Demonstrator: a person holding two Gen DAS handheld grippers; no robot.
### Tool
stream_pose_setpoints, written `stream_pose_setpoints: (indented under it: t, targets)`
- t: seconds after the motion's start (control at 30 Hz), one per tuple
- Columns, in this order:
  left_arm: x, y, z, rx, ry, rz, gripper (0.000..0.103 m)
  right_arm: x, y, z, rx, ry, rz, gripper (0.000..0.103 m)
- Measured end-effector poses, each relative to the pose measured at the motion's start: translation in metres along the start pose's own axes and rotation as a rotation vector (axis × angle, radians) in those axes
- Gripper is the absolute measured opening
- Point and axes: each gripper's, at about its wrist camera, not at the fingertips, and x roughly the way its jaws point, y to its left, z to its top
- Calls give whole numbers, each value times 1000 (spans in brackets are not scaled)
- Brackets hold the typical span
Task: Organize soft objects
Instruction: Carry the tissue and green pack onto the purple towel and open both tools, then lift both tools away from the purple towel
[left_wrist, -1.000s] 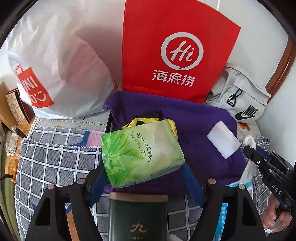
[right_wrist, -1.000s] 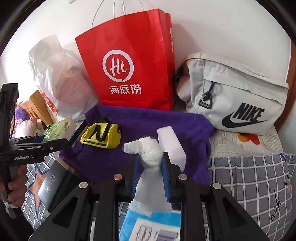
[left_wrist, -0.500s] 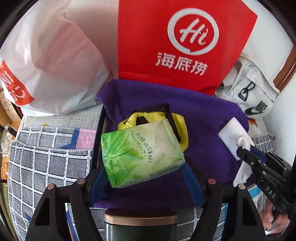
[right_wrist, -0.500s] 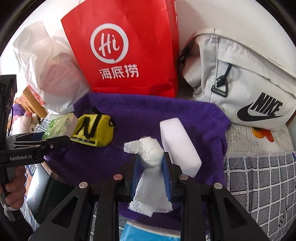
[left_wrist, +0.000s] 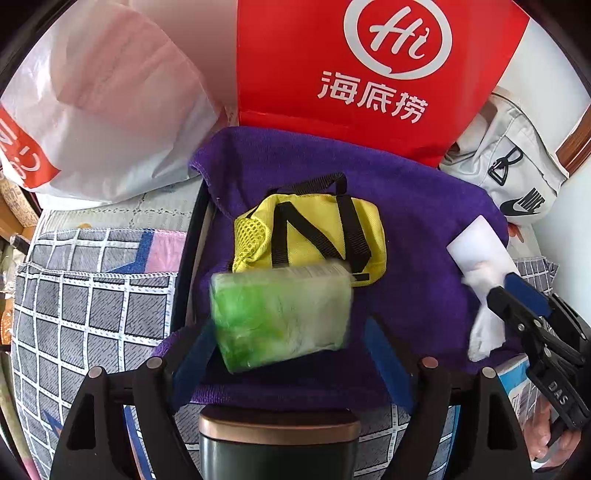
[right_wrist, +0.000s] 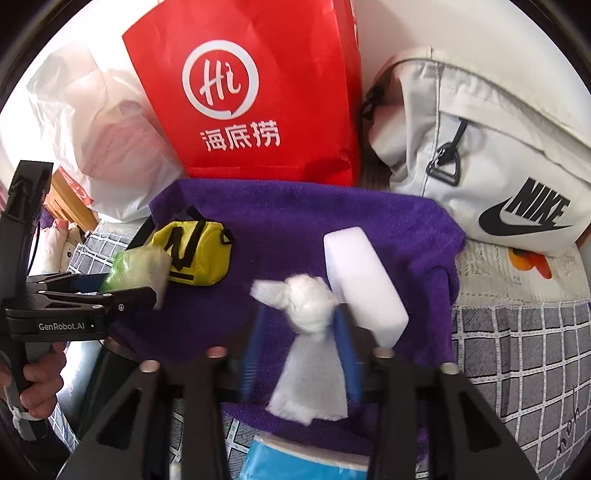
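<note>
The left claw (left_wrist: 284, 350) was opening, its blue pads spread wide; the green tissue pack (left_wrist: 282, 314) sat blurred between them, with a clear gap showing on the right side, so the pack looked let go rather than pinched; it lay over the purple towel (left_wrist: 424, 236), just in front of the yellow pouch (left_wrist: 314, 229) with black straps and overlapping its near edge in that view.

The right claw (right_wrist: 299, 354) was opening too; the white rag (right_wrist: 308, 332), knotted into a ball at the top with a loose tail hanging toward the camera, stood between its blue pads; the pads were blurred and set a little off the cloth on both sides, so the grip appeared loosened; the rag's tail rested on the towel's near edge, just beside the white sponge block (right_wrist: 362, 280), which lay on the towel to its right.

Behind the towel stood a red paper bag (right_wrist: 258, 92), a white plastic bag (left_wrist: 110, 99) to its left and a grey Nike bag (right_wrist: 480, 155) to its right; a grey checked cover (left_wrist: 85, 295) lay under everything; a hand (right_wrist: 33, 384) held the left claw's handle.
</note>
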Motion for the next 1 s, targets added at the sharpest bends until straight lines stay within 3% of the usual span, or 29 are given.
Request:
stream_pose_setpoints:
  t: [0.2, 0.47, 0.73, 1.0]
  targets:
    - [-14, 5, -5, -20, -15, -3, 83, -18, 4, -1, 1, -23, 9, 51]
    - [-61, 15, -33, -34, -82, 5, 83, -57, 14, -16, -1, -73, 22, 55]
    - [-103, 20, -68, -34, -136, 17, 83, -98, 34, -56, -4, -91, 51, 55]
    - [-120, 32, -115, -62, -137, -5, 83, -127, 66, -111, -81, -66, 116, 60]
